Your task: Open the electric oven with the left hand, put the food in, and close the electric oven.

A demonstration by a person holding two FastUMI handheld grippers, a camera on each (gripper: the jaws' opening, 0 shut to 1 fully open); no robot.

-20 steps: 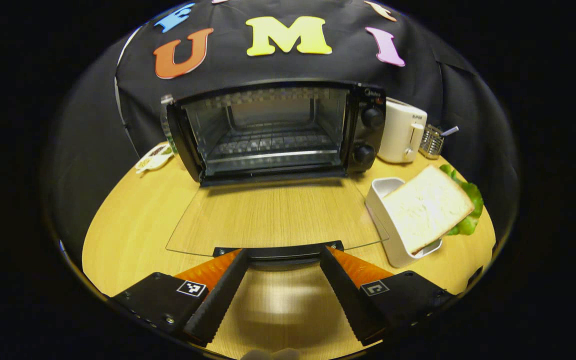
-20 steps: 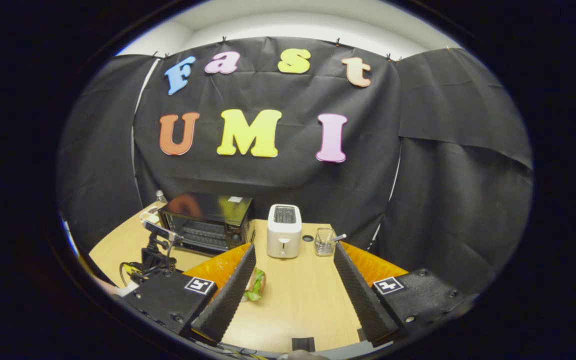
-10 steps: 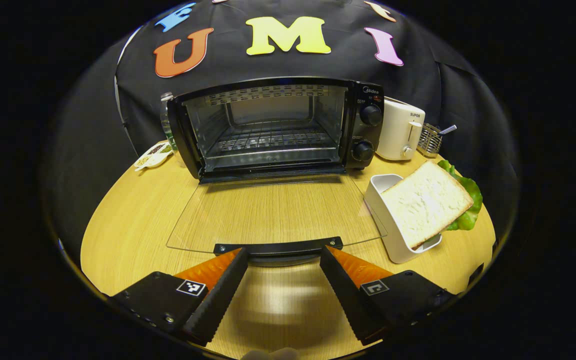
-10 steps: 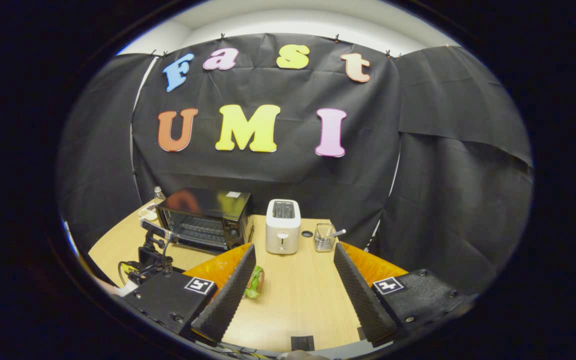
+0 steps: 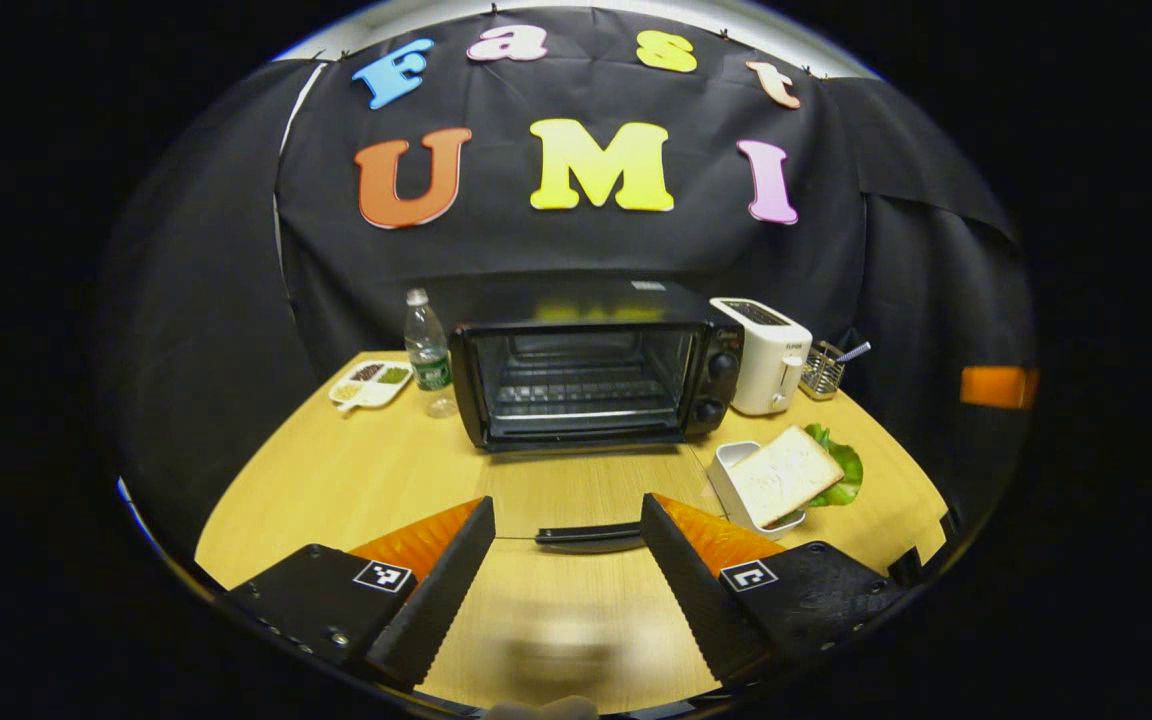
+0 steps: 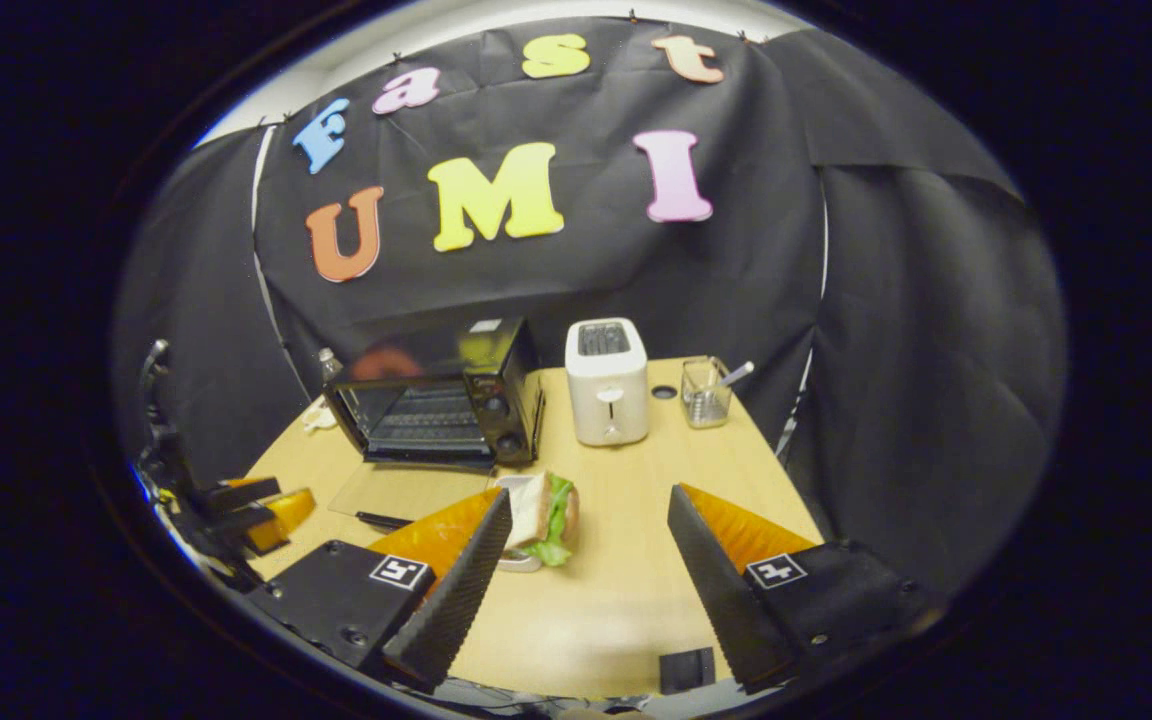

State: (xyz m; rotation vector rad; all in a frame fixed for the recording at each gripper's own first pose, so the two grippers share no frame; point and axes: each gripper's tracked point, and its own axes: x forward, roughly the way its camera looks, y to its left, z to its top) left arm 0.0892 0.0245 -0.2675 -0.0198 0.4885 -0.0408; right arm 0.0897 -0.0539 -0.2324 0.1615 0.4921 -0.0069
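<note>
- Small divided snack dish and water bottle at far left of counter, just beside the oven; no part in the task.
- Left gripper hanging empty, fingers spread wide, nothing between them; low over the near edge of the counter, short of the door handle.
- Electric oven at back centre, glass door dropped flat onto the counter, wire rack exposed and bare. Opening step judged done.
- White toaster just right of the oven, wire utensil holder beyond it; both clear of the loading path.
- Food: sandwich, bread over lettuce, leaning tilted in a small white tray near the door's right front corner. Not yet in the oven.
- Right gripper also wide apart and empty, above the counter with the sandwich just ahead, near its left finger.
- Step in hand, by judgement: pick up the food. Best approached with fingers straddling the bread faces, closing gently — soft bread likely to crush, lettuce likely to slip out.
- Lift clear of the tray rim, carry low over the open door, set well back on the rack so the door can swing shut.
</note>
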